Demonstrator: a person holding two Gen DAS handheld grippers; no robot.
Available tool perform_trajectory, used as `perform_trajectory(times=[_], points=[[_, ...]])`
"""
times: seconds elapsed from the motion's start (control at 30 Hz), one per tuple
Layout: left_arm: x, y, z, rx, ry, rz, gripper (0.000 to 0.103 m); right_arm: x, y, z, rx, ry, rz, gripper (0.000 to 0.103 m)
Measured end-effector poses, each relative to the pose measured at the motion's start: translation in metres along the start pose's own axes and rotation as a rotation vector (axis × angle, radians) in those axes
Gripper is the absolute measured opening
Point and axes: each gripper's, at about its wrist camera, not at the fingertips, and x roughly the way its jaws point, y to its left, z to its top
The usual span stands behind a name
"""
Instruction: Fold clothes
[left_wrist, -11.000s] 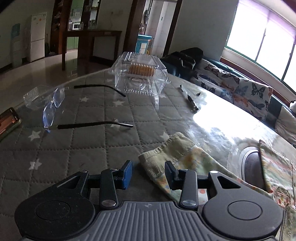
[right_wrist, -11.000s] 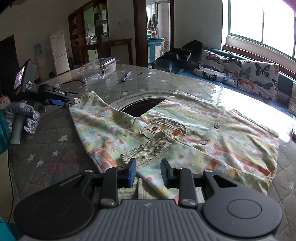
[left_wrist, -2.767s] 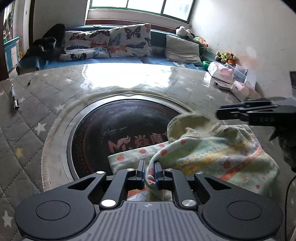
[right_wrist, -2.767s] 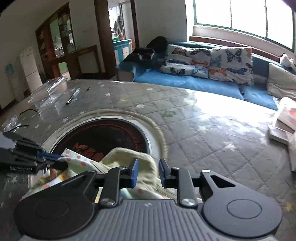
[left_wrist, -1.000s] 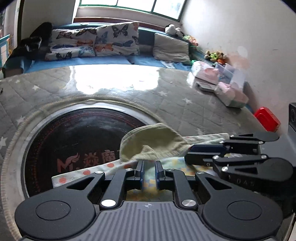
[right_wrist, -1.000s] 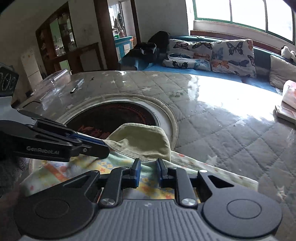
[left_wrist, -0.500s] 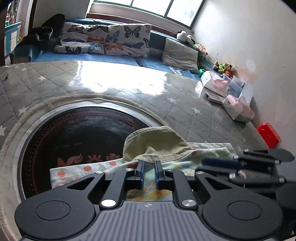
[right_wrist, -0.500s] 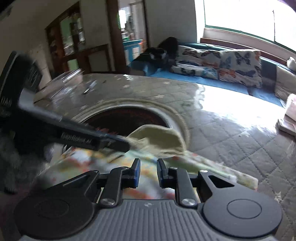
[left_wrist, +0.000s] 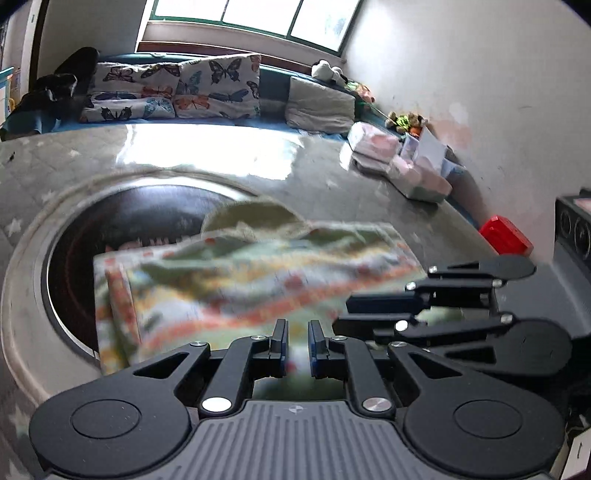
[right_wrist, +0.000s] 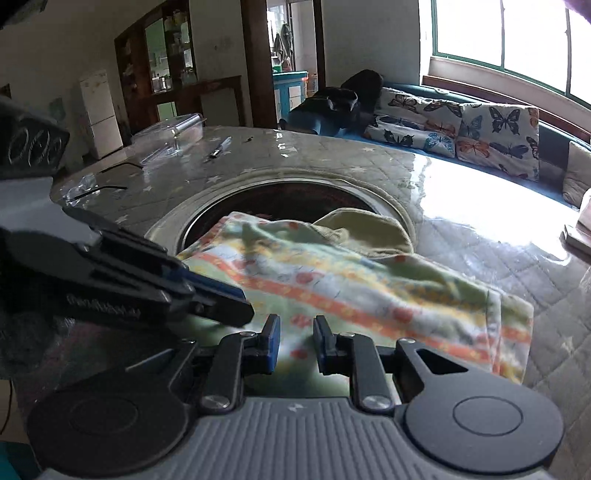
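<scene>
A small patterned garment (left_wrist: 251, 280) with orange stripes and an olive ribbed collar (right_wrist: 365, 229) lies folded over the round dark inset (left_wrist: 122, 218) of the quilted table. My left gripper (left_wrist: 295, 345) sits just behind its near edge, jaws slightly apart with nothing held between them. My right gripper (right_wrist: 295, 341) is also slightly open and empty at the garment's (right_wrist: 351, 288) near edge. Each gripper shows in the other's view, the right one in the left wrist view (left_wrist: 373, 314) and the left one in the right wrist view (right_wrist: 221, 299), close beside each other.
Pink and white boxes (left_wrist: 402, 166) and a red box (left_wrist: 506, 236) sit at the table's far right edge. A clear plastic container (right_wrist: 170, 133), a pen (right_wrist: 218, 147) and glasses (right_wrist: 96, 184) lie at the far left. A sofa with butterfly cushions (right_wrist: 461, 129) stands behind the table.
Both grippers have let go of the garment and pulled back toward its near edge. The garment now lies flat and folded; the left view is blurred with motion.
</scene>
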Motion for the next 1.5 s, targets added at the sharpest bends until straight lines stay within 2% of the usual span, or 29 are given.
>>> perform_trajectory(times=[0.27,0.77,0.87,0.97,1.13,1.33,1.5], points=[[-0.008,-0.003,-0.015,0.005,-0.034,0.026,0.013,-0.011,0.011,-0.021,-0.015,-0.020,-0.032,0.019],[-0.030,0.025,-0.031,-0.079,-0.071,0.072,0.014,-0.044,-0.053,-0.055,0.202,-0.059,-0.187,0.019],[-0.034,0.034,-0.033,-0.102,-0.070,0.079,0.014,-0.047,-0.061,-0.060,0.222,-0.051,-0.202,0.015],[-0.038,0.044,-0.036,-0.130,-0.068,0.077,0.012,-0.048,-0.060,-0.056,0.199,-0.041,-0.206,0.015],[-0.039,0.045,-0.031,-0.121,-0.069,0.099,0.012,-0.051,-0.063,-0.040,0.190,-0.089,-0.190,0.018],[-0.039,0.057,-0.027,-0.138,-0.059,0.134,0.012,-0.033,-0.073,-0.046,0.214,-0.019,-0.181,0.018],[-0.034,0.064,-0.010,-0.140,-0.059,0.150,0.012,-0.030,-0.077,-0.027,0.196,-0.040,-0.187,0.019]])
